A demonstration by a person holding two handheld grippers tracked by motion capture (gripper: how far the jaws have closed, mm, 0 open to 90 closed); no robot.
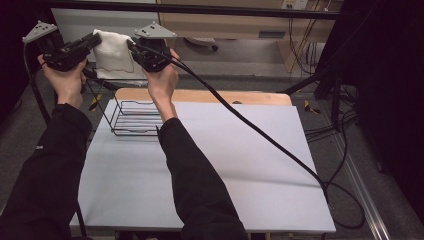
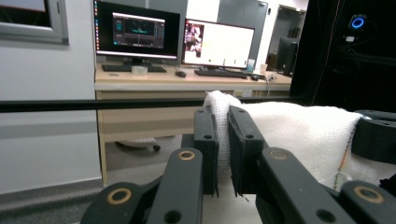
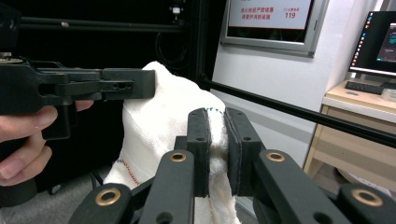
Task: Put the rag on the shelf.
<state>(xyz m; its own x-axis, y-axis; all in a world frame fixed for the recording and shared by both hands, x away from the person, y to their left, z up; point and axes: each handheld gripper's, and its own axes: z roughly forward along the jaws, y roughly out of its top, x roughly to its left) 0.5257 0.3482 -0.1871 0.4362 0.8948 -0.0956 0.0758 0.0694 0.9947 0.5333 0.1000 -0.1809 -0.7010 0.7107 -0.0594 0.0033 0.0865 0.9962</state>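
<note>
I hold the white cloth (image 1: 114, 54) up in the air between my two claws. My left gripper (image 1: 91, 41) is clenched on one top edge of it, and my right gripper (image 1: 133, 47) is clenched on the opposite edge, so the cloth hangs stretched between them. Below my claws, a black wire rack (image 1: 131, 119) stands on the grey table (image 1: 240, 165).

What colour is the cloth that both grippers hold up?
The cloth is white, with thin coloured stitching along its edge; the right gripper view shows it best.
</note>
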